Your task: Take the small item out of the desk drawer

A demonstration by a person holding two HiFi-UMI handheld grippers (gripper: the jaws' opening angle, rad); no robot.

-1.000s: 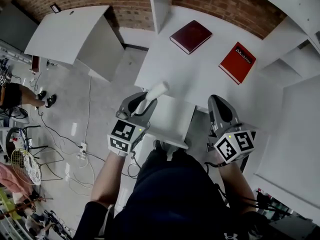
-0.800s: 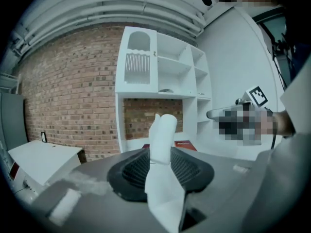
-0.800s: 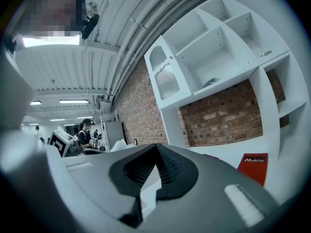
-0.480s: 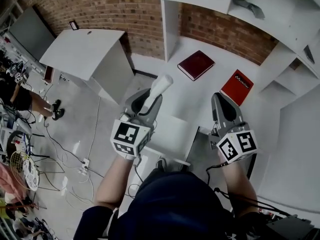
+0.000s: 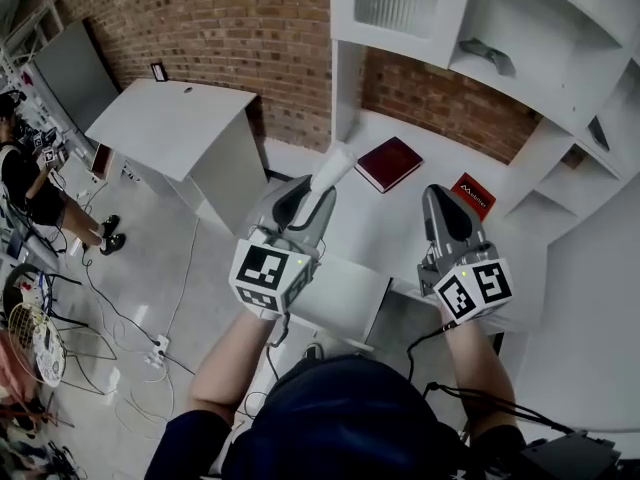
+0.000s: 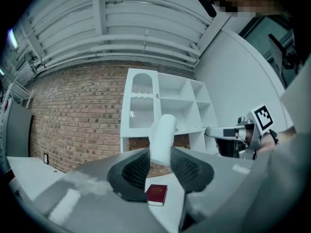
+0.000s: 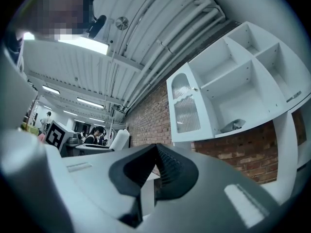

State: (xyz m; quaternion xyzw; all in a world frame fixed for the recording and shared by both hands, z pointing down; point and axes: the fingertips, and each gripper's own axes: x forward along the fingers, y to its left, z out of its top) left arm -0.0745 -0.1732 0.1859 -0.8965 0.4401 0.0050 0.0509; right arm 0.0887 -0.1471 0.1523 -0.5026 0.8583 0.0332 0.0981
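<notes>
My left gripper [image 5: 312,196] is shut on a small white cylinder [image 5: 331,171], which sticks up past the fingertips over the desk's left edge. In the left gripper view the white cylinder [image 6: 163,140] stands upright between the ribbed pads of the left gripper [image 6: 160,166]. The white drawer [image 5: 340,298] hangs pulled out below the white desk [image 5: 395,223], just behind my left gripper. My right gripper [image 5: 441,196] hovers over the desk's right part with its jaws shut and nothing in them; its pads meet in the right gripper view [image 7: 156,154].
A dark red book [image 5: 388,163] and a red book [image 5: 472,195] lie on the desk. White shelves [image 5: 480,28] rise behind against a brick wall. A white side table [image 5: 170,128] stands left. Cables [image 5: 150,343] trail on the floor, and a person [image 5: 25,183] sits far left.
Both grippers have risen and moved forward over the desk. The left one still carries the white cylinder, now farther from the drawer. The view has tilted up to show the shelves.
</notes>
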